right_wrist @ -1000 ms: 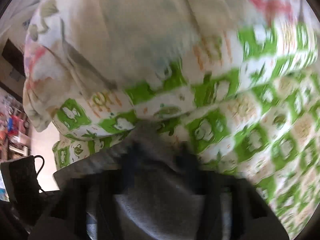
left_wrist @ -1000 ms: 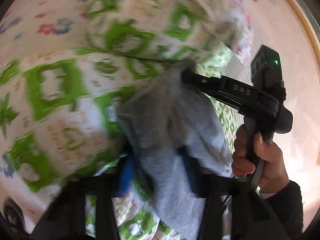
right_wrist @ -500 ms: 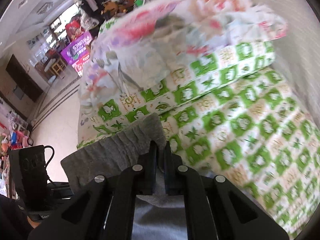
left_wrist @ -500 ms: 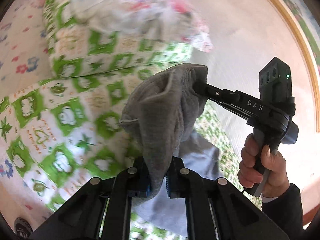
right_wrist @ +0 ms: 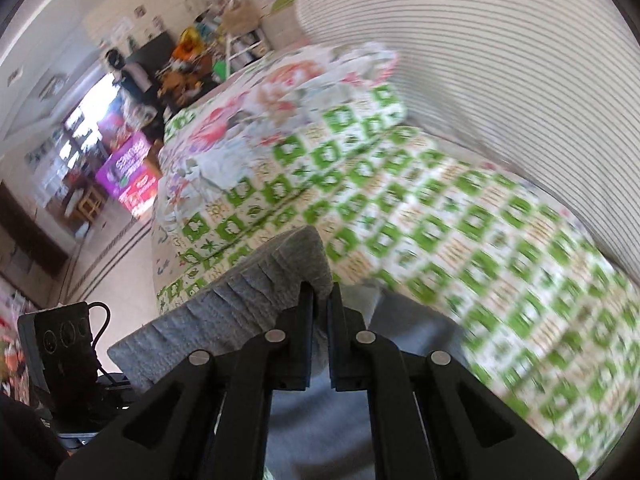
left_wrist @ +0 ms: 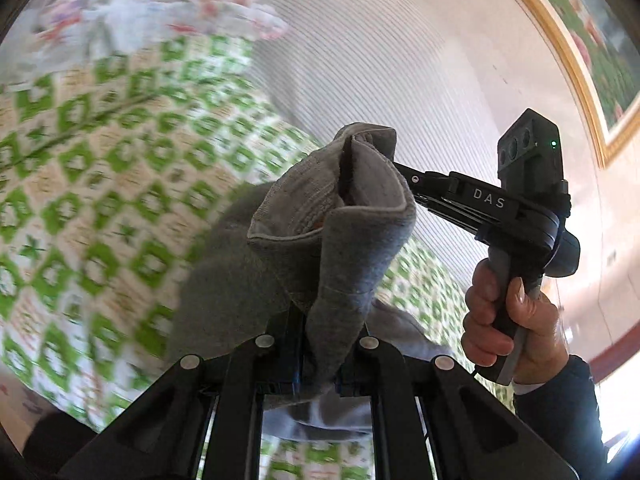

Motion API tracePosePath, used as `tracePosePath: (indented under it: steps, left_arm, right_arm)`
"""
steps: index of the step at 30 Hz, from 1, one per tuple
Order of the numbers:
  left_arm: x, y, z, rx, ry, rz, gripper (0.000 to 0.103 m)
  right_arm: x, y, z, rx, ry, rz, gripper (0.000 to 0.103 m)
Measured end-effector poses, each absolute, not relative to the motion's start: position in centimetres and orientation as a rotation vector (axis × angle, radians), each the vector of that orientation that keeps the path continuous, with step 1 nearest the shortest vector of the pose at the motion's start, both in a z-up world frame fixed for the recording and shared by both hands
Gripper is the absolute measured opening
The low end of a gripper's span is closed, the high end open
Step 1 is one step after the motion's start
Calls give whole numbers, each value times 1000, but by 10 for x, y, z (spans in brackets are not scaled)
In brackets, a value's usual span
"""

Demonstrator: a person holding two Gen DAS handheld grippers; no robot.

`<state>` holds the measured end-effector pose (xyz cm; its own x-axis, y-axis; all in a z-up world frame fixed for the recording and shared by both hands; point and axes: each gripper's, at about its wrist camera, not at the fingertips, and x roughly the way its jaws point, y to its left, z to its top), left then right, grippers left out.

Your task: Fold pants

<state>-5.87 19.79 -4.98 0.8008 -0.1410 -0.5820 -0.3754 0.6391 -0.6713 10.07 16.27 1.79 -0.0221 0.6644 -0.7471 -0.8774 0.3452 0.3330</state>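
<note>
The grey pants (left_wrist: 332, 240) hang in the air above the bed (left_wrist: 100, 184), held up at two places on the waistband, with the rest of the cloth drooping toward the green-and-white quilt below. The left gripper (left_wrist: 320, 356) has its jaws drawn nearly together on a bunched fold of the waistband, the cloth rising from between the pads and twisting over to the other tool. The right gripper (right_wrist: 320, 312) is likewise pinched to a narrow slit on the ribbed band of the pants (right_wrist: 256, 292), grey cloth filling the gap between its pads and spilling down under the fingers. In the left wrist view the right gripper (left_wrist: 396, 168) reaches in from the right, its tips buried in the upper edge of the band, and a hand (left_wrist: 508, 320) in a dark sleeve grips its handle. A flowered pillow (right_wrist: 280, 108) lies at the far end of the bed, on the quilt. A striped wall (right_wrist: 500, 60) stands behind the bed, and a gold-framed picture (left_wrist: 580, 60) hangs on it.
</note>
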Motion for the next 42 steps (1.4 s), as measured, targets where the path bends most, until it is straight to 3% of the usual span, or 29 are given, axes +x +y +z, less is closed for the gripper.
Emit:
tracePosePath:
  steps: [26, 42]
  left_arm:
    - [15, 16, -38, -644, 822, -162, 9]
    - [23, -3, -39, -466, 822, -94, 9]
  right_arm:
    - [140, -93, 19, 91, 988, 951, 7]
    - [149, -143, -13, 229, 999, 905, 7]
